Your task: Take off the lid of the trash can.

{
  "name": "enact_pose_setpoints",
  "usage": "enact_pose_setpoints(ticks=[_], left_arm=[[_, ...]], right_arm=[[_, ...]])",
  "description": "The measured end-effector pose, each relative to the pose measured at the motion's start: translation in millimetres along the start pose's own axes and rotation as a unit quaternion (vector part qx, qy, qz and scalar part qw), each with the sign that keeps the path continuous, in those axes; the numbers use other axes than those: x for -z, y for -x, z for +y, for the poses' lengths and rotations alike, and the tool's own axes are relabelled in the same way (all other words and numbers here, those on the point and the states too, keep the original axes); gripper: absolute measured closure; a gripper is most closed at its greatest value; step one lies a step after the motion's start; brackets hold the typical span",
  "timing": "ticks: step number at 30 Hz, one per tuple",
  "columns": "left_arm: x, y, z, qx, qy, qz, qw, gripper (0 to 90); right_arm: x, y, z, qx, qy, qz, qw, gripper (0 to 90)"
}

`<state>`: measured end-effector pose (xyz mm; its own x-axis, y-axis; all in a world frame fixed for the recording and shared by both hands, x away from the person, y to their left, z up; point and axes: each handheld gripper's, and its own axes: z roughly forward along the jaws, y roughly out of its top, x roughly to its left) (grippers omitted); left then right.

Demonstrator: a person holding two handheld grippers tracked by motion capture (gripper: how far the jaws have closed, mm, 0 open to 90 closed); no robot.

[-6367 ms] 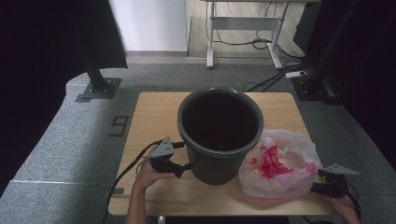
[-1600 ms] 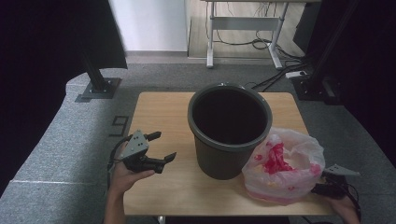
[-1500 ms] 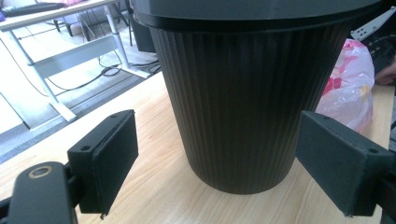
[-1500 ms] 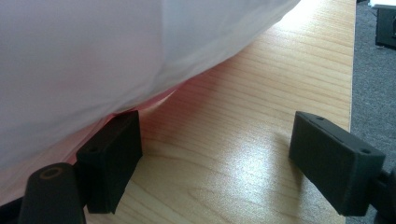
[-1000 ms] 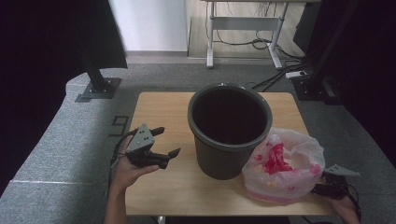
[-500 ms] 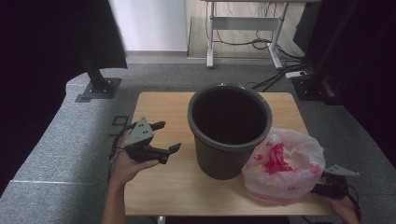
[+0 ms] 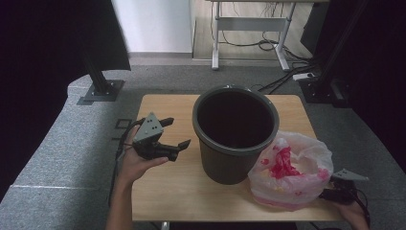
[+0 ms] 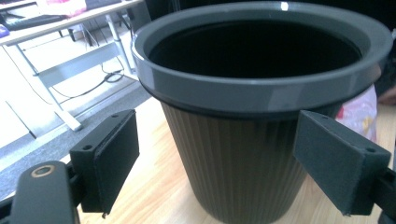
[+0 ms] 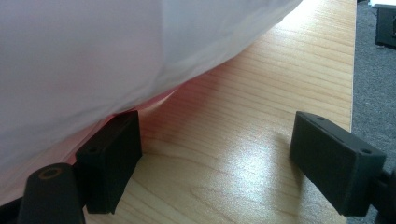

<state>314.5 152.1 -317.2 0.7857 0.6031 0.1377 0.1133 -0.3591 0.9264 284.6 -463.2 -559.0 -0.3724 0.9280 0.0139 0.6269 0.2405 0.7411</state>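
A dark grey ribbed bucket (image 7: pixel 234 134) stands upright and empty on the wooden table (image 7: pixel 172 196). My left gripper (image 7: pixel 178 132) hovers open just left of it, apart from its wall. In the left gripper view the bucket (image 8: pixel 261 93) looms close ahead of the wide-spread jaws of the left gripper (image 8: pixel 229 172). A white plastic bag (image 7: pixel 292 167) with pink and red contents lies right of the bucket, touching it. My right gripper (image 7: pixel 335 194) rests open at the bag's right side. In the right gripper view the bag (image 9: pixel 116 56) bulges over the left pad (image 9: pixel 112 158) of that gripper (image 9: pixel 224 158).
The table's right edge (image 9: pixel 352 70) runs close beside my right gripper, with grey carpet (image 7: pixel 72 158) all around. A black stand base (image 7: pixel 100 91) sits on the floor at the far left, and a desk frame with cables (image 7: pixel 249 28) stands behind.
My left gripper, once against the bucket's side, let go and drew back left; over the last second it rose and crept toward the bucket. The bucket shifted slightly right. The right gripper stayed put.
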Motion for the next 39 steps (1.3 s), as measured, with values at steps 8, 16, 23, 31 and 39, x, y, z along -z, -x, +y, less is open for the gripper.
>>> enact_pose_setpoints(ticks=[8, 16, 23, 31, 39], left_arm=[[-4.9, -5.4, 4.6, 0.005, -0.005, -0.003, 1.0, 14.1], [-8.8, -11.8, 11.3, 0.015, 0.001, -0.015, 0.9998, 14.0], [-15.8, -18.8, 17.3, 0.015, -0.016, -0.012, 0.9997, 14.0], [-19.9, -25.0, 19.6, 0.019, -0.017, -0.006, 0.9996, 14.2], [-27.8, -29.4, 26.7, 0.023, -0.027, -0.014, 0.9993, 14.2]], right_arm=[[-0.2, 0.3, 0.1, 0.001, 0.0, 0.002, 1.0, 16.7], [-0.3, 0.3, 0.2, 0.001, 0.0, 0.002, 1.0, 16.7], [-0.3, 0.2, 0.2, 0.001, 0.0, 0.002, 1.0, 16.7], [-0.2, 0.0, 0.1, 0.001, 0.0, 0.001, 1.0, 16.7], [0.0, -0.7, -0.1, -0.001, 0.001, -0.002, 1.0, 16.8]])
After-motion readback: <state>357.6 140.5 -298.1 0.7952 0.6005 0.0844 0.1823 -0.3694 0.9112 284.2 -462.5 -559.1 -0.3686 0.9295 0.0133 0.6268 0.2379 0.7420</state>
